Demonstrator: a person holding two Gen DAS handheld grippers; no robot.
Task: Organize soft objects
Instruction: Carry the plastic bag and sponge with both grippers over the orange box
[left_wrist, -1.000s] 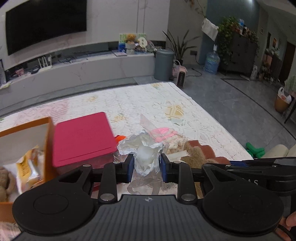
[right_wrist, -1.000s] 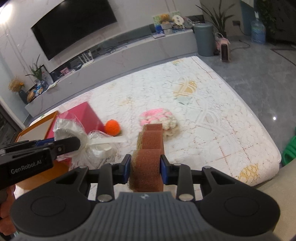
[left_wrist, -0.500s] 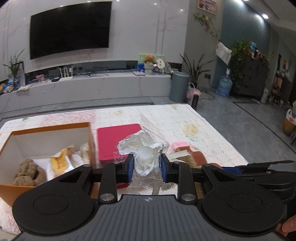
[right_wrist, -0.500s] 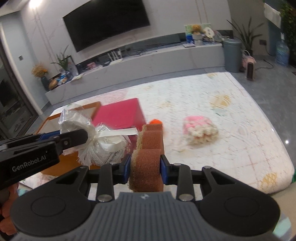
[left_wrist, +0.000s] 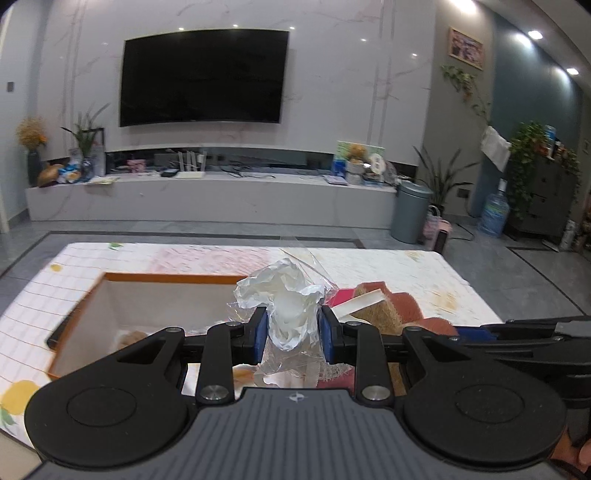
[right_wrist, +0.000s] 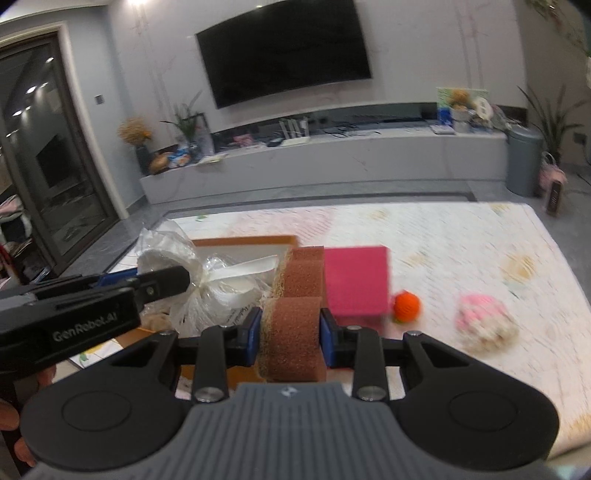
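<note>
**Ana:** Mat (right_wrist: 461, 240) first, since everything sits on it: a pale patterned play mat on the floor, carrying the orange box (left_wrist: 162, 277), open at the top, with a pink box (right_wrist: 356, 278) just beside it.

**Ben:** And the soft things?

**Ana:** A pink-and-white fluffy bundle (right_wrist: 484, 326) and a small orange ball (right_wrist: 406, 305) lie loose on the mat, the ball right next to the pink box. Something brownish shows low inside the orange box, too hidden to name.

**Ben:** The tools?

**Ana:** Left tool (left_wrist: 291, 328) is clamped narrow on a clear bag of white stuffing (left_wrist: 290, 314), hanging above the orange box's near side. Right tool (right_wrist: 290, 332) is pinched on a brown sponge strip (right_wrist: 295, 306), close beside the bag.

**Ben:** What might go wrong?

**Ana:** My guess is three things. The bag is slick and gripped only at its crumpled neck, so it could slide out short of the box. The tools are so near each other that their loads could tangle or bump during a drop. And the long sponge strip may catch the box rim and flop outside.
</note>
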